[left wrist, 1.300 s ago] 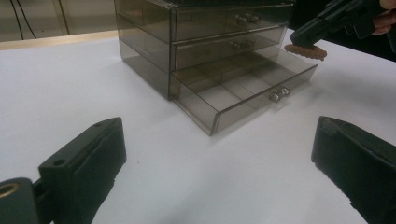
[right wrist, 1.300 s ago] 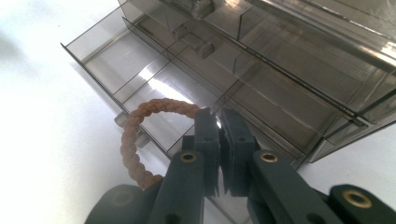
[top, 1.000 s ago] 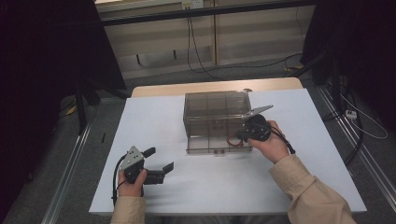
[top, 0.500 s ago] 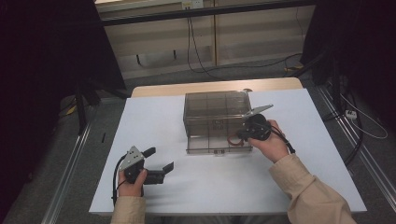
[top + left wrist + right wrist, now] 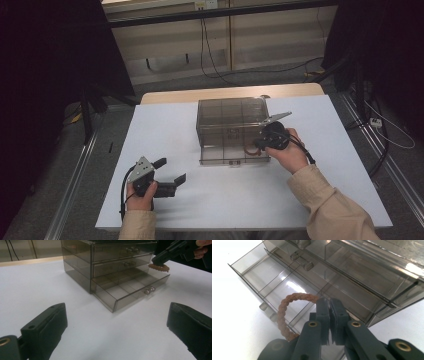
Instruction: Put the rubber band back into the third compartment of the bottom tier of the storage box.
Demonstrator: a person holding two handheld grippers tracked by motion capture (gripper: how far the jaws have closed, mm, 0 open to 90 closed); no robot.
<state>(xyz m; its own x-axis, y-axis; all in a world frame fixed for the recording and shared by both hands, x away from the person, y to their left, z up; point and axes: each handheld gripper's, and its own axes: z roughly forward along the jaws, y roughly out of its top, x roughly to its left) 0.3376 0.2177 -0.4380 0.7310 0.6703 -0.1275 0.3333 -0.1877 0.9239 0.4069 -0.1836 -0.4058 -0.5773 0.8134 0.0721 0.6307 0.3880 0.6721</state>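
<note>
A smoky clear drawer cabinet (image 5: 231, 120) stands mid-table with its bottom drawer (image 5: 233, 156) pulled out toward me. My right gripper (image 5: 256, 146) hangs over the drawer's right end, shut on a brown braided ring (image 5: 248, 149). In the right gripper view the jaws (image 5: 330, 302) pinch one end of the braided ring (image 5: 284, 305), and the loop dangles above the drawer's divided compartments (image 5: 274, 282). My left gripper (image 5: 172, 169) rests low at the table's front left, open with nothing in it. Its pads (image 5: 47, 323) stand wide apart, facing the cabinet (image 5: 110, 255) and the open drawer (image 5: 130, 288).
The white table top (image 5: 320, 165) has bare room around the cabinet. Behind the table's far edge lie cables (image 5: 210, 60) on the floor. Metal rails (image 5: 75, 175) run along both sides of the table.
</note>
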